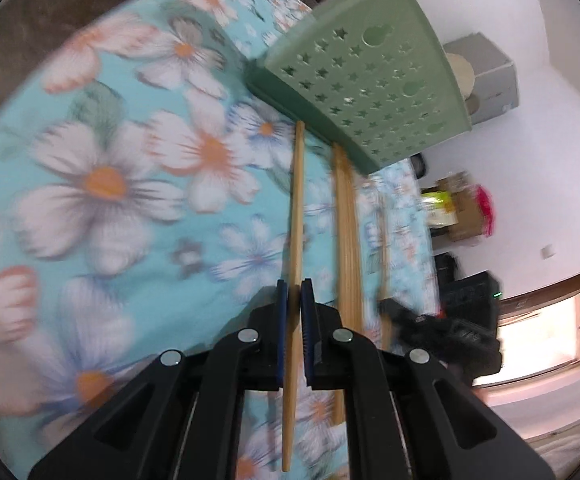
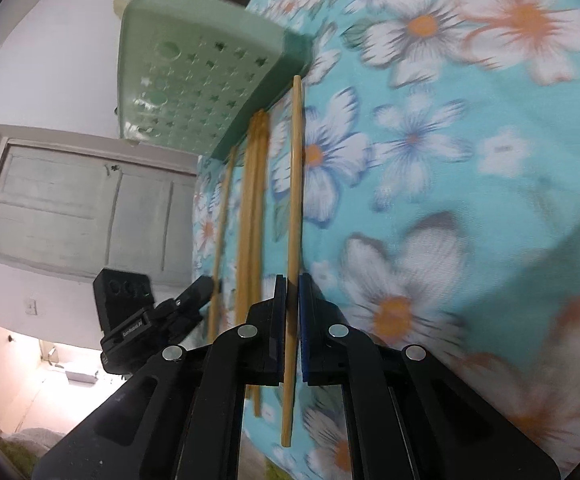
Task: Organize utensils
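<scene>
My left gripper [image 1: 294, 288] is shut on a single wooden chopstick [image 1: 297, 200] whose tip points at the foot of a green holder with star-shaped holes [image 1: 370, 80]. My right gripper [image 2: 292, 284] is likewise shut on its own chopstick [image 2: 296, 180], which is aimed at the same green holder [image 2: 193, 80]. Between the two held sticks a pair of chopsticks [image 2: 251, 220] lies on the floral cloth, also visible in the left wrist view as the pair [image 1: 346, 220]. Each gripper shows in the other's view, the right gripper [image 1: 388, 306] and the left gripper [image 2: 205, 288].
A turquoise floral tablecloth [image 1: 129, 160] covers the table, with its edge just beyond the holder. Past the edge are a white wall, a grey box [image 1: 486, 76] and clutter on the floor [image 1: 458, 208]. In the right wrist view a pale door [image 2: 81, 204] stands behind.
</scene>
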`<state>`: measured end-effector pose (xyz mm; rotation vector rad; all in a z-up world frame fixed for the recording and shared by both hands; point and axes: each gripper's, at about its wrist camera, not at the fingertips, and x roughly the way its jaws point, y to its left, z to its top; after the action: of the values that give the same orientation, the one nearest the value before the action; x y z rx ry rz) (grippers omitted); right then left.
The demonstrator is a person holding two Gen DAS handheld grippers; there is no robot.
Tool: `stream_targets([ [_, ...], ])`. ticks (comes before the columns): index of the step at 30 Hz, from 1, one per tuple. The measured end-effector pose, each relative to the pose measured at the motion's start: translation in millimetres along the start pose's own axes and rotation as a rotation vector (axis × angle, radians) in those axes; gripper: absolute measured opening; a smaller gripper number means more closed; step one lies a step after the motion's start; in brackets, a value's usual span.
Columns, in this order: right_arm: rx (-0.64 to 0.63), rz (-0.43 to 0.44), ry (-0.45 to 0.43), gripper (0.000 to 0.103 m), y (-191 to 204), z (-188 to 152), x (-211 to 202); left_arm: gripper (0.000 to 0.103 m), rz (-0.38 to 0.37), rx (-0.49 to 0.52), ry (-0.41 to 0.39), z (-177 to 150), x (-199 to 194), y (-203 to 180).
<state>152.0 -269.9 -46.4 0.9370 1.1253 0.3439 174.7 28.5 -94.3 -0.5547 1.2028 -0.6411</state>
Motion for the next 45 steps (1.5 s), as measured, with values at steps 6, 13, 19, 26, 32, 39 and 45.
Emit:
stream_targets([
  [6,-0.022,-0.073,-0.025,0.008,-10,0,-29,0.007,0.125,0.069,-0.007,-2,-14,4],
  [13,-0.168,-0.235,-0.093,0.026,16,-1,-43,0.018,0.245,0.235,0.007,4,4,-24],
  [19,-0.199,-0.299,-0.131,0.031,21,6,-39,0.02,0.382,0.353,0.026,10,25,-45],
  [26,-0.19,-0.316,-0.163,0.031,27,28,-18,0.02,0.433,0.388,0.038,35,46,-52],
  [32,-0.179,-0.322,-0.184,0.029,25,46,-9,0.02,0.445,0.4,0.035,59,61,-57],
  [39,-0.141,-0.319,-0.212,0.008,19,63,-8,0.011,0.459,0.379,0.008,76,69,-58],
  [45,-0.149,-0.279,-0.174,0.007,20,53,-14,0.006,0.437,0.336,0.001,65,59,-53],
])
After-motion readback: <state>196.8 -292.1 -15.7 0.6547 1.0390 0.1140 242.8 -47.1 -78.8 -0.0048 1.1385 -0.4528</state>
